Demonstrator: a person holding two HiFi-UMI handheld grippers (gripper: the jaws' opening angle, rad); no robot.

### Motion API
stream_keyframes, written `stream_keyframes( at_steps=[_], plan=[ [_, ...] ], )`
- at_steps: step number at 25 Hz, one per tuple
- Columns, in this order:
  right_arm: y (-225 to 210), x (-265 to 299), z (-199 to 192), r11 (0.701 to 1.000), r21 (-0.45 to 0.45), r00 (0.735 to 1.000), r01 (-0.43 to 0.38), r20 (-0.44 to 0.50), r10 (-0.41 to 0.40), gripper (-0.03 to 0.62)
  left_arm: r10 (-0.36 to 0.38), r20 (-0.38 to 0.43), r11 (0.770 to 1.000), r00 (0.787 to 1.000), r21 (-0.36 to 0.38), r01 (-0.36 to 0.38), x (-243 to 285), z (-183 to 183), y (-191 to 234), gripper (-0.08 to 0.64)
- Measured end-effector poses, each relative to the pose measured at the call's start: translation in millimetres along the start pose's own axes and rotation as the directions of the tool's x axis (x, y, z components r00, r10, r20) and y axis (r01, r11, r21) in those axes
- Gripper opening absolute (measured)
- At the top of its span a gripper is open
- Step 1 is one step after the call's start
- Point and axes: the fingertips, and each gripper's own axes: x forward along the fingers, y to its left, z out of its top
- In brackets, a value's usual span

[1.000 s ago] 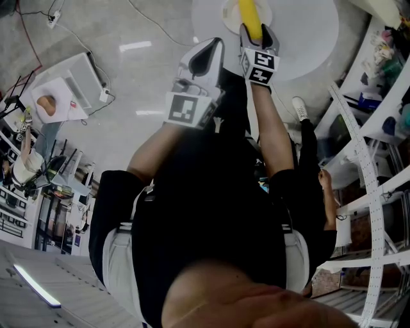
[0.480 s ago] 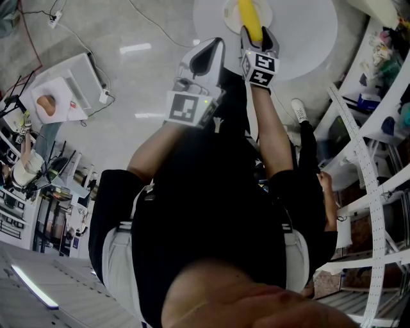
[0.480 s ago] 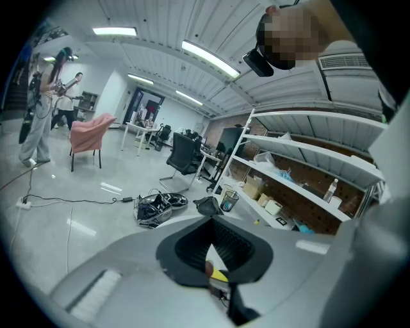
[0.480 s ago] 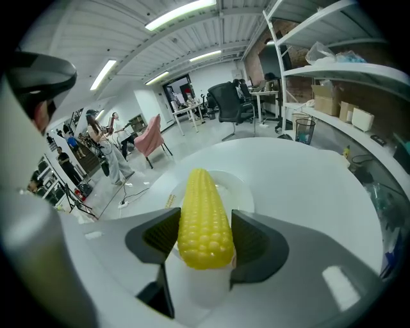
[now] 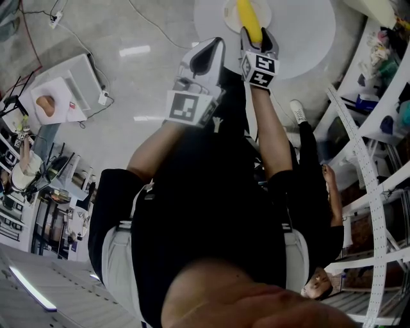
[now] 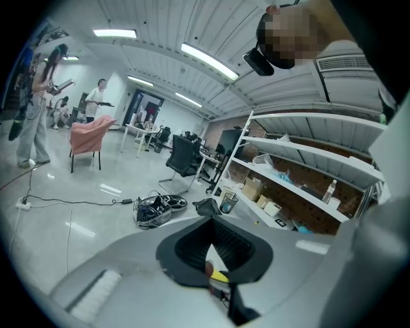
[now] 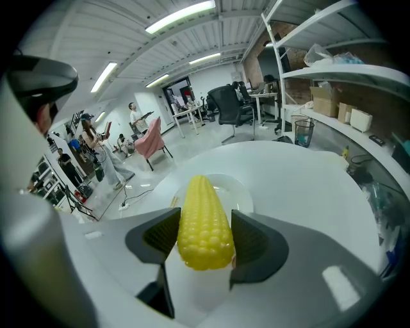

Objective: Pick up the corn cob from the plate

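Head view: the corn cob point(image 5: 250, 18) runs off the top edge, and its near end is buried in the right gripper point(image 5: 257, 37). The plate point(image 5: 229, 15) and table point(image 5: 307, 38) are cut off there too. In the left gripper view we see a tiny yellow-red speck point(image 6: 216, 274) where the left gripper point(image 6: 214, 250) closes; we can't identify it.

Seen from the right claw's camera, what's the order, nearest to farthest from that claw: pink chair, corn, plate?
1. Yellow corn cob, held between the jaws.
2. Round white plate, just beyond the cob.
3. Pink chair, far off at the left.
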Motion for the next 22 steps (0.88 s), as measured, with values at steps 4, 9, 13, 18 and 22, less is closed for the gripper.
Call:
stream_keyframes(
  at_steps=[4,9,13,18,22],
  plan=[
    [2,-4,2,1.000,-0.001,1.000,0.000,0.007,0.000,0.258,-0.002,0.012,1.000,1.000,0.003,0.002,-3,4,-1,0.005],
    [4,-10,4,1.000,-0.003,1.000,-0.003,0.021,0.003,0.256,-0.007,0.019,1.000,1.000,0.006,0.007,-7,5,-3,0.005],
    [7,-14,7,1.000,-0.004,0.999,-0.005,0.033,0.005,0.255,-0.009,0.022,1.000,1.000,0.007,0.008,-10,6,-4,0.005],
    [10,-22,12,1.000,-0.017,0.999,-0.004,0.048,0.005,0.253,-0.015,0.030,1.000,0.999,0.008,0.014,-14,8,-8,0.005],
    [12,-27,15,1.000,-0.022,0.998,-0.002,0.060,0.003,0.253,-0.018,0.035,1.000,0.999,0.007,0.018,-17,10,-9,0.005]
  ],
)
